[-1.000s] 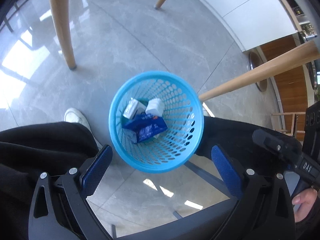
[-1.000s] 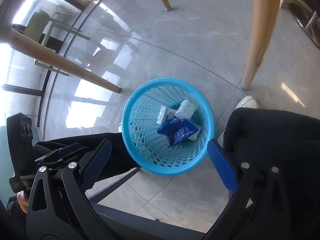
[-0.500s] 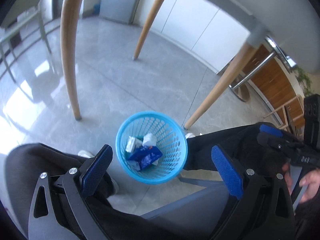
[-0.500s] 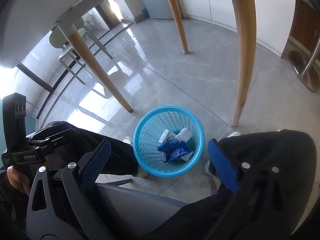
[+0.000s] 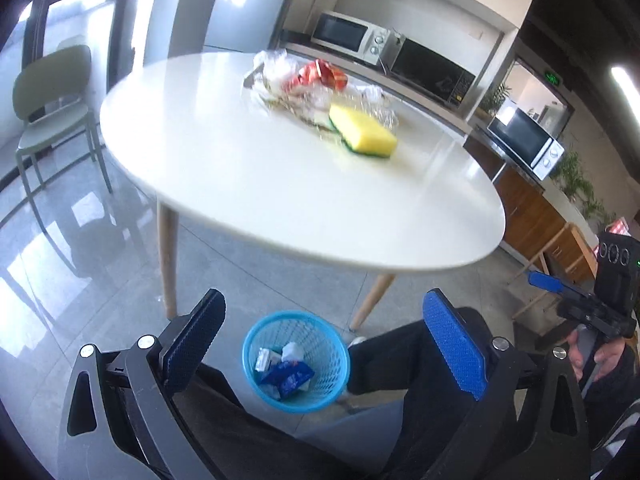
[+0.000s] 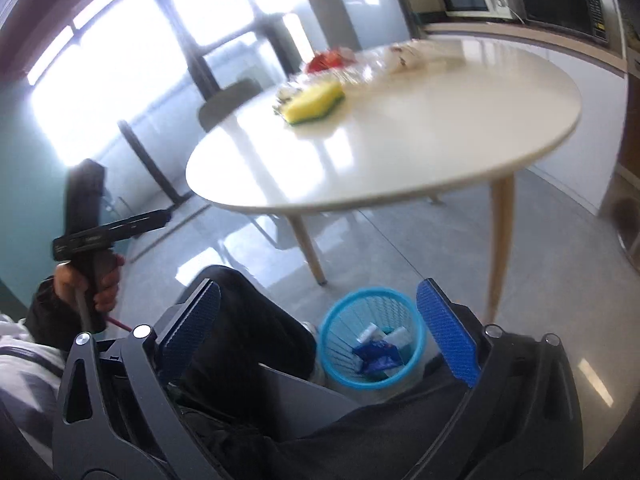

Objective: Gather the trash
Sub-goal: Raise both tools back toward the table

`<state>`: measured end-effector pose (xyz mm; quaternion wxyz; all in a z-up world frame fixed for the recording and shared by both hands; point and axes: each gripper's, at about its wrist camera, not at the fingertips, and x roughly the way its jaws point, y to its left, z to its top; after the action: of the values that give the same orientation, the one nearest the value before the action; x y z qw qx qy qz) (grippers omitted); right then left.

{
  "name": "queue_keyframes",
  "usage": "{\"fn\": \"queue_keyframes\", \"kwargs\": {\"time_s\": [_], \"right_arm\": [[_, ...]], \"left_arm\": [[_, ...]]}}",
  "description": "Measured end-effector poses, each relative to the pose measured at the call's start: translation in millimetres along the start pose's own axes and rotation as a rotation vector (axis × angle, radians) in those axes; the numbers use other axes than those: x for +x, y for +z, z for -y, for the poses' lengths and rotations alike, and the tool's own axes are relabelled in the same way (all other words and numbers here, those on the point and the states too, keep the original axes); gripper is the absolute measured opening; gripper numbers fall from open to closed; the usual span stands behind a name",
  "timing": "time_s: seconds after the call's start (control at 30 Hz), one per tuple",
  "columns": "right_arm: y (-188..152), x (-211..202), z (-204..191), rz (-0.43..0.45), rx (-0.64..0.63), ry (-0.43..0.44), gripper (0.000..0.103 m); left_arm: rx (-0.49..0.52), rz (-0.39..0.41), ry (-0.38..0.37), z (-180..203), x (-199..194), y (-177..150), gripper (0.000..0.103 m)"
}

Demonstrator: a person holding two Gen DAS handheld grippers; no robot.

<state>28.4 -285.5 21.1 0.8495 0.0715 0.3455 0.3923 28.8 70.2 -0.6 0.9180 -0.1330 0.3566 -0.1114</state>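
Both grippers, left gripper [image 5: 324,340] and right gripper [image 6: 320,320], are spread wide and empty. Crinkled wrappers [image 5: 316,80], likely light, soft and slippery, lie far across the white surface [image 5: 260,184] beside a sponge [image 5: 362,132]; pinching a bunched fold seems best. A blue basket [image 5: 338,364] sits on the floor.

A glossy white worktop [image 5: 280,184] on wooden legs [image 5: 168,256] carries a porous foam sponge [image 5: 362,136] and crinkled clear plastic wrappers [image 5: 280,76], above a polished stone-look floor [image 5: 80,280] and a perforated blue plastic basket [image 5: 332,360], flanked by blue ribbed rubbery fingers [image 5: 454,350].
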Motion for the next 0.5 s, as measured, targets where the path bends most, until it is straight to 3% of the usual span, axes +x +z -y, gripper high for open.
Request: {"fn": "queue_keyframes", "kwargs": {"time_s": [0.13,0.23,0.33,0.5], "right_arm": [[54,-25,-4,0.101,-0.041,0.093,0.094],[94,-23,8,0.139,-0.014,0.090,0.094],[130,-2,29,0.131,0.010,0.036,0.094],[171,53,57,0.096,0.071,0.065,0.094]], "left_arm": [[-0.008,0.032,0.023,0,-4,45,0.097],[-0.002,0.037,0.074,-3,7,77,0.097],[0.003,0.038,0.112,-8,18,107,0.097],[-0.005,0.030,0.164,-12,45,146,0.097]]}}
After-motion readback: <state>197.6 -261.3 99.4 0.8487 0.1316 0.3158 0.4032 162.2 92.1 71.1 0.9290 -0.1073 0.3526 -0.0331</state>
